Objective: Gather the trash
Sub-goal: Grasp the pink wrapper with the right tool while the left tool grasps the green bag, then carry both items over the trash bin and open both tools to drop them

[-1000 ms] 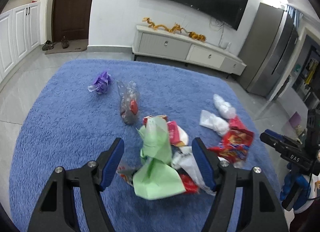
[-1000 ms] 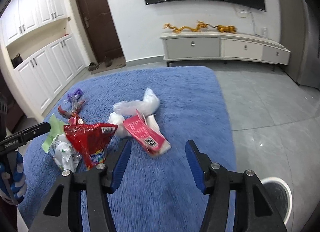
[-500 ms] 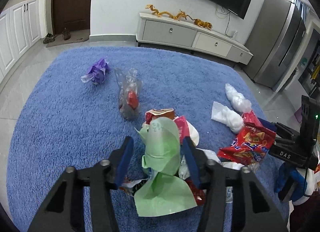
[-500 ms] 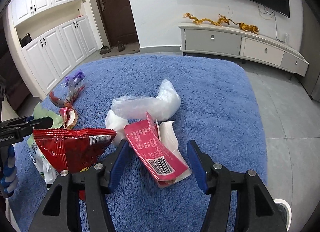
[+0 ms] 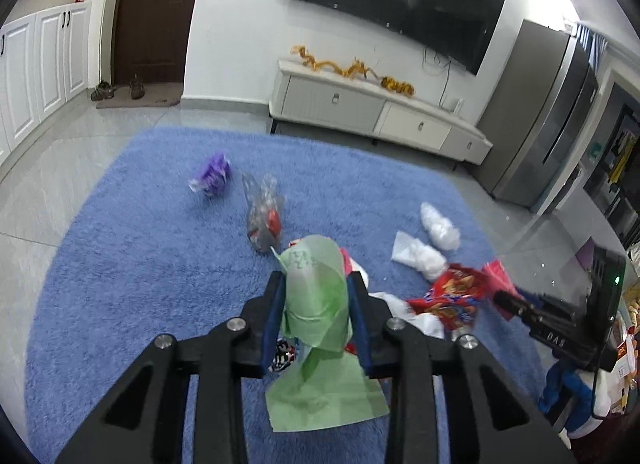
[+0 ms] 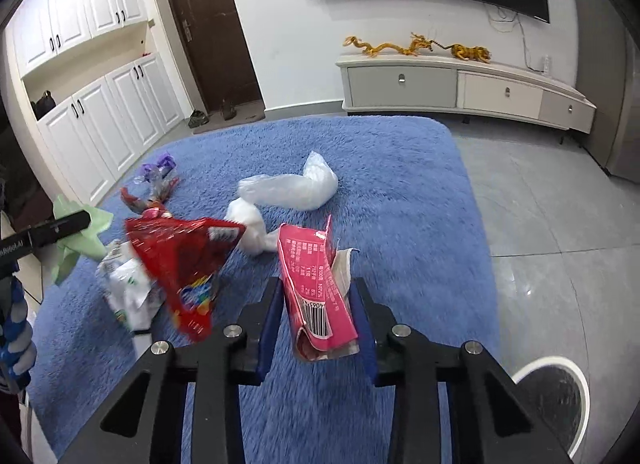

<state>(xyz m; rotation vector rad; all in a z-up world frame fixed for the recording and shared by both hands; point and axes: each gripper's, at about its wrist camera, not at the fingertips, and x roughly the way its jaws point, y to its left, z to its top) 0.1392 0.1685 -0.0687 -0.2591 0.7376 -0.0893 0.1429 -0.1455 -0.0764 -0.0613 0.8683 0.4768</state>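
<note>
Trash lies scattered on a blue rug point(image 5: 140, 264). My left gripper point(image 5: 316, 284) has its jaws closing, and both pads press a crumpled green paper point(image 5: 324, 396) that hangs below them. In the right wrist view, my right gripper point(image 6: 317, 288) is also closing, pinching a pink packet point(image 6: 308, 264) with a barcode. A red snack bag point(image 6: 180, 260) sits just left of it, over a white packet point(image 6: 126, 284). Farther off lie a white plastic bag point(image 6: 296, 188), a clear wrapper point(image 5: 264, 220) and a purple wrapper point(image 5: 214, 174).
A low white TV cabinet point(image 5: 380, 112) stands beyond the rug under a wall-mounted TV. A grey fridge point(image 5: 548, 124) is at the right, white cupboards point(image 6: 100, 116) and a dark door at the left. A round white-rimmed object point(image 6: 556, 396) sits on the tiled floor.
Both grippers have narrowed from wide open. The left has taken hold of the green paper and drawn up a little, and the right has closed onto the pink packet.
</note>
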